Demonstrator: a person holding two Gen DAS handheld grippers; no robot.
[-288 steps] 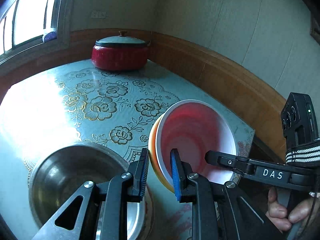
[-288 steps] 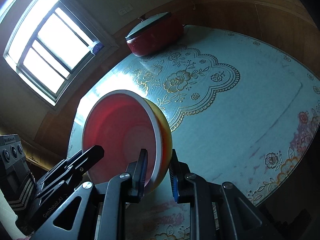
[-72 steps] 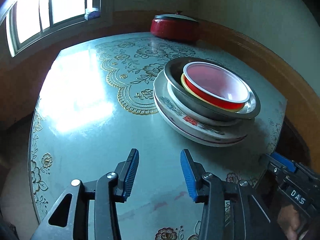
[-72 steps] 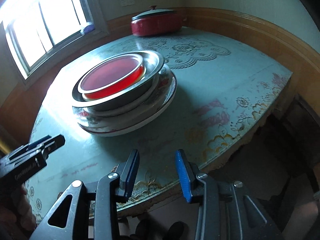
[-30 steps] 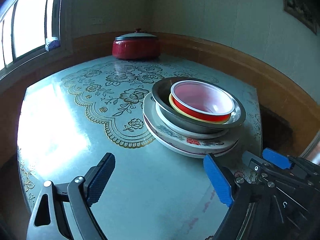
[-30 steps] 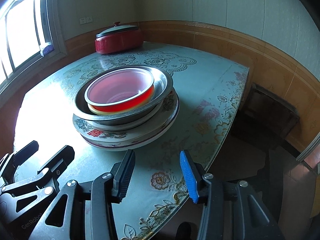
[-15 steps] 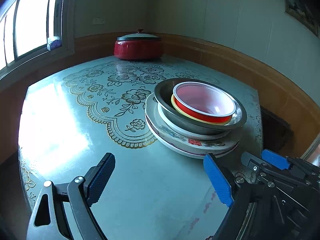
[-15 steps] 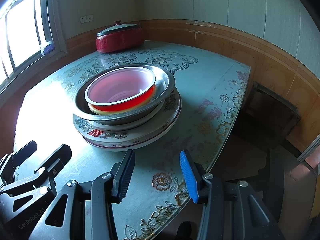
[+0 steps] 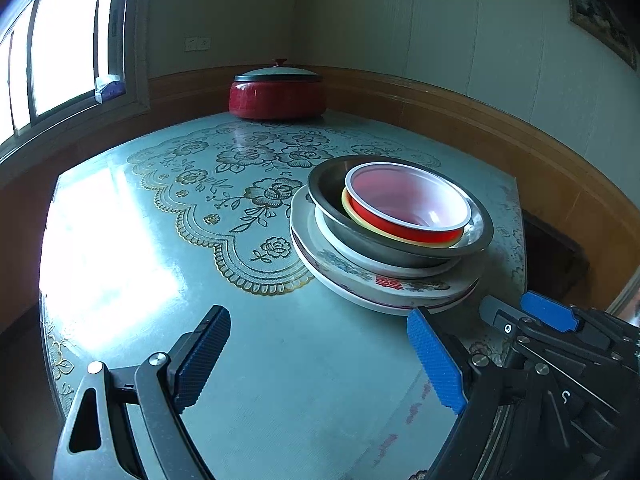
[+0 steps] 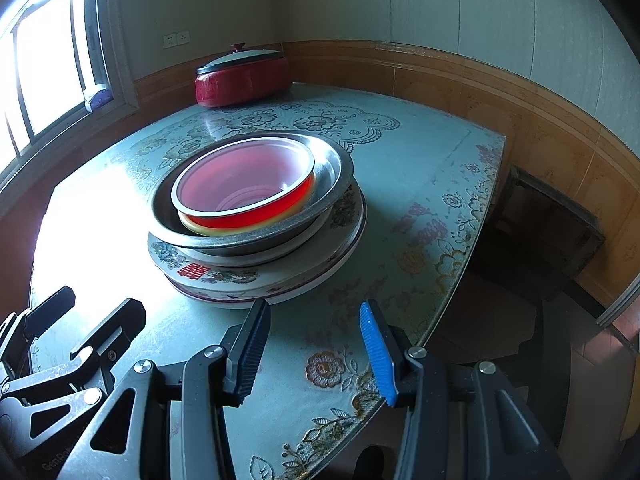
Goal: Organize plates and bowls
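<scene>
All the dishes stand in one nested stack on the table (image 9: 280,360), toward its right-hand part as the left wrist camera sees it. At the bottom lie two large patterned plates (image 9: 384,294) — white, with floral print and a red character on the rim. A smaller white plate (image 9: 348,250) sits on them; only its edge shows, so its pattern cannot be read. Above it rests the steel basin (image 9: 400,250). Inside the basin are two bowls, one in the other: the red bowl (image 9: 404,228) with a white rim on top, and under it a yellow bowl (image 9: 354,216) of which only a strip of rim is visible. The bowl pair leans slightly inside the basin rather than sitting level.

The left gripper (image 9: 320,356) is held over the bare tablecloth in front of the stack, jaws spread wide, nothing between them. Its right finger lies near the lowest plate's rim in that view, but contact cannot be confirmed.

The right gripper (image 10: 314,344) is held at the near edge of the table, just in front of the stack. Its jaws stand moderately apart and hold nothing — only the tablecloth shows through the gap.

A red lidded pot (image 9: 278,94) stands at the far corner of the table, well apart from the stack, below the window (image 9: 52,68) side wall.
</scene>
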